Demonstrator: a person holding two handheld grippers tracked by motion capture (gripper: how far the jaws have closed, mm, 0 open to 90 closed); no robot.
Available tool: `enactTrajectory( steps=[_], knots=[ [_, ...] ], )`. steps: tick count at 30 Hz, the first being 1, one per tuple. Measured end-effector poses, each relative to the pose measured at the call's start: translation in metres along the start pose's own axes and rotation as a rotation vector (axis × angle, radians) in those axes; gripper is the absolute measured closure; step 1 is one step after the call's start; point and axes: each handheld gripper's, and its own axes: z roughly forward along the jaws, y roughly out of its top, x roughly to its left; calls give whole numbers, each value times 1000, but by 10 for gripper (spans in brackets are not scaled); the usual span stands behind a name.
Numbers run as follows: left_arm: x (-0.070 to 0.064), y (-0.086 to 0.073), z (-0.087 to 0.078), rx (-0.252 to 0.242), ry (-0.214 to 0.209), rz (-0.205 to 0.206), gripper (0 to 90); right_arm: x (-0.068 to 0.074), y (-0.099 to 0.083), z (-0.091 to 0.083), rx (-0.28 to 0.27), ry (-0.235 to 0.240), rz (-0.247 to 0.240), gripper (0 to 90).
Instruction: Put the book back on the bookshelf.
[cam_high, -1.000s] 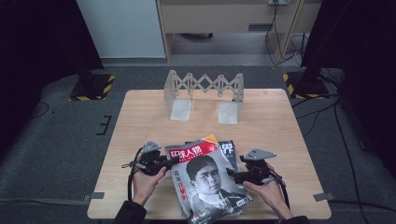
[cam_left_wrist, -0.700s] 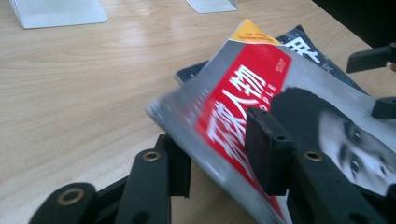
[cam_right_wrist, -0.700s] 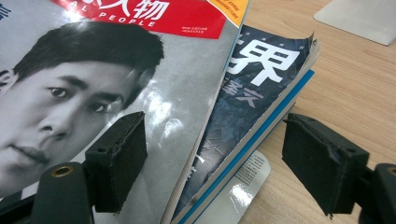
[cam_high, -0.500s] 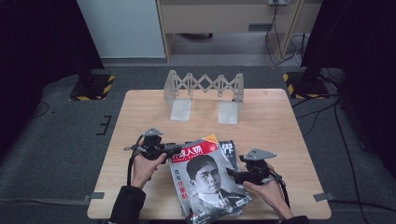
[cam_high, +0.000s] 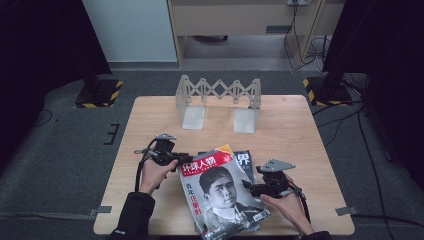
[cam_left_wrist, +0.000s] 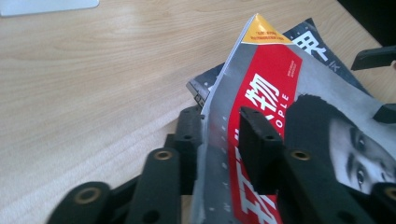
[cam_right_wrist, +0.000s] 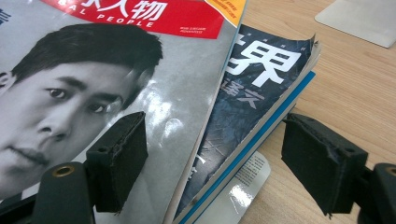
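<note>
One magazine edge (cam_left_wrist: 219, 140) between left gripper (cam_left_wrist: 222, 144) pads (cam_left_wrist: 257, 140)

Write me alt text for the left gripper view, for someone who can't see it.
The left gripper has its two black jaws on either side of the raised spine edge of a grey magazine with a red title band and a portrait. It lies over a dark magazine on the wooden table.

Top magazine (cam_high: 220, 192): grey cover with a portrait and a red title band, lying face up at the near edge of the bench (cam_high: 150, 125), its left edge lifted. Beneath it, toward the bench's right side, a dark magazine (cam_high: 243, 160) protrudes, flat.
</note>
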Motion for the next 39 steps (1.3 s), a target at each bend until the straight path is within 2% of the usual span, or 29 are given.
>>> enactTrajectory(
  steps=[7, 11, 15, 18, 21, 25, 28, 29, 30, 33, 39],
  knots=[
    [-6, -25, -11, 0, 2, -9, 677, 2, 1, 2, -4, -8, -8, 226],
    [-3, -38, -10, 2, -8, -19, 652, 3, 1, 2, -8, -13, -16, 226],
    [-2, -37, -8, 18, -23, -7, 616, 4, 2, 1, -3, -16, -14, 226],
    [-4, -36, -4, 54, -31, 22, 508, 7, 0, -8, -14, -19, -14, 218],
    [-5, -36, -1, 65, -40, 38, 475, 7, -3, -13, -14, -22, -16, 212],
    [-5, -37, -1, 68, -43, 42, 462, 9, -10, -17, 7, -34, -5, 200],
    [-2, -39, -1, 65, -63, 40, 458, 8, -10, -17, 9, -32, 1, 201],
    [-1, -39, -1, 66, -59, 43, 451, 8, -9, -16, 10, -34, -10, 202],
    [0, -38, -1, 66, -53, 57, 407, 9, -9, -16, 8, -38, -16, 202],
    [4, -36, -1, 74, -47, 63, 383, 8, -9, -15, 7, -33, -14, 201],
    [5, -37, 2, 97, -83, 71, 346, 8, -9, -14, 4, -29, -15, 201]
  ],
)
